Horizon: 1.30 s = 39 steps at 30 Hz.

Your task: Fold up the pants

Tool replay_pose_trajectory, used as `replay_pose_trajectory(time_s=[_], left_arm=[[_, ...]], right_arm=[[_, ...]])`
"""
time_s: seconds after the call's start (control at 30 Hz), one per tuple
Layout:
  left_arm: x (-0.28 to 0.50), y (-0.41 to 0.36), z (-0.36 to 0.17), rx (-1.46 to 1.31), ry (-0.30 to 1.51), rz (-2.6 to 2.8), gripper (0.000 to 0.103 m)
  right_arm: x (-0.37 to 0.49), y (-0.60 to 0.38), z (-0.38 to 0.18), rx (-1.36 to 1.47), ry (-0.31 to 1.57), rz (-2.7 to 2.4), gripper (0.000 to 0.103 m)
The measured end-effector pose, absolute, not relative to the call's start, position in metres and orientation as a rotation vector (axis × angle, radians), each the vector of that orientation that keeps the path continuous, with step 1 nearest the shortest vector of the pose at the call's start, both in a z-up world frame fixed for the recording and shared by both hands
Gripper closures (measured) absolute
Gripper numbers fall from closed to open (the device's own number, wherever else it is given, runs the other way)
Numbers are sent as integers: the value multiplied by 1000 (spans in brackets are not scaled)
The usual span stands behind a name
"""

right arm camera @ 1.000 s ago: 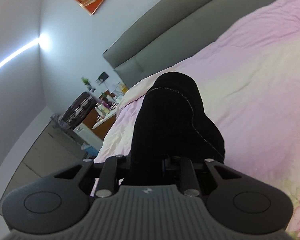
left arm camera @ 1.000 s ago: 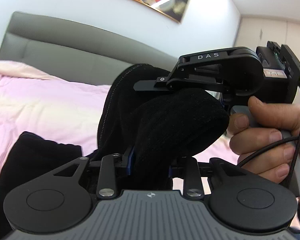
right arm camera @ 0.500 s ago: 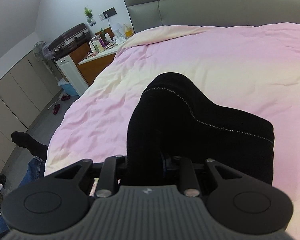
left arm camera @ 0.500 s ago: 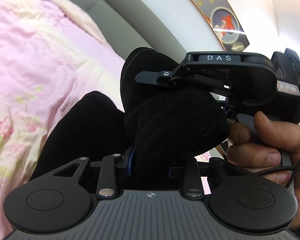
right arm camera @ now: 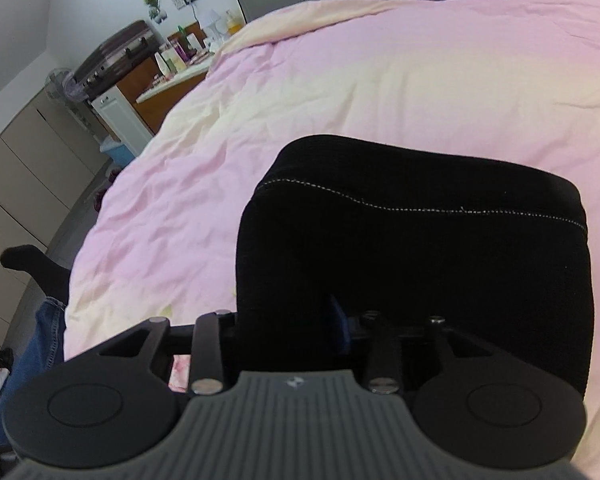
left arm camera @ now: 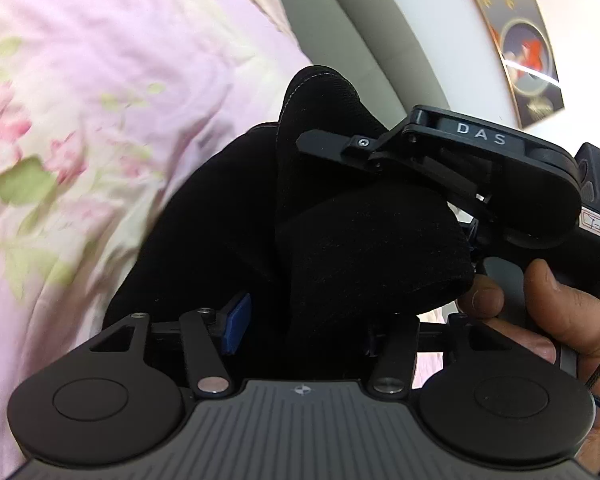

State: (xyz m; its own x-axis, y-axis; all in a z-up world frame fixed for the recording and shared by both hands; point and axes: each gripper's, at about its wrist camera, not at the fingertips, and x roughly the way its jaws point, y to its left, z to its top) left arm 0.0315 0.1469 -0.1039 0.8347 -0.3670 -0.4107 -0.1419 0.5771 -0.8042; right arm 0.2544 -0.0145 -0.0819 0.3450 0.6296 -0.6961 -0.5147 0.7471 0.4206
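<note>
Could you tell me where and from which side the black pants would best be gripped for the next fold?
Probably the stitched edge of the black pants, approached from the near side over the pink bedspread. That end lies flat and faces the right gripper, whose jaws are opening with cloth between them.

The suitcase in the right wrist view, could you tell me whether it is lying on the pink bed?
No: the suitcase rests on a cabinet beside the bed, well away from the black pants.
</note>
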Motion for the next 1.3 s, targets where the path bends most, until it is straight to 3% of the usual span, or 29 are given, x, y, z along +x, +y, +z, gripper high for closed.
replay_pose_trajectory(time_s=[0.13, 0.3, 0.5, 0.9, 1.17, 1.3], left_arm=[[33, 127, -72, -746, 612, -151, 26], [25, 107, -56, -609, 589, -131, 25], [10, 128, -59, -738, 576, -79, 25], [-1, 160, -66, -815, 581, -13, 25], [1, 166, -80, -887, 599, -21, 25], [1, 171, -84, -928, 599, -41, 28]], right_arm=[[244, -48, -64, 241, 913, 778, 66], [234, -85, -51, 332, 891, 836, 45], [220, -119, -42, 360, 844, 832, 43], [189, -122, -97, 75, 856, 730, 47], [198, -115, -73, -58, 886, 765, 47], [229, -97, -37, -107, 804, 794, 26]])
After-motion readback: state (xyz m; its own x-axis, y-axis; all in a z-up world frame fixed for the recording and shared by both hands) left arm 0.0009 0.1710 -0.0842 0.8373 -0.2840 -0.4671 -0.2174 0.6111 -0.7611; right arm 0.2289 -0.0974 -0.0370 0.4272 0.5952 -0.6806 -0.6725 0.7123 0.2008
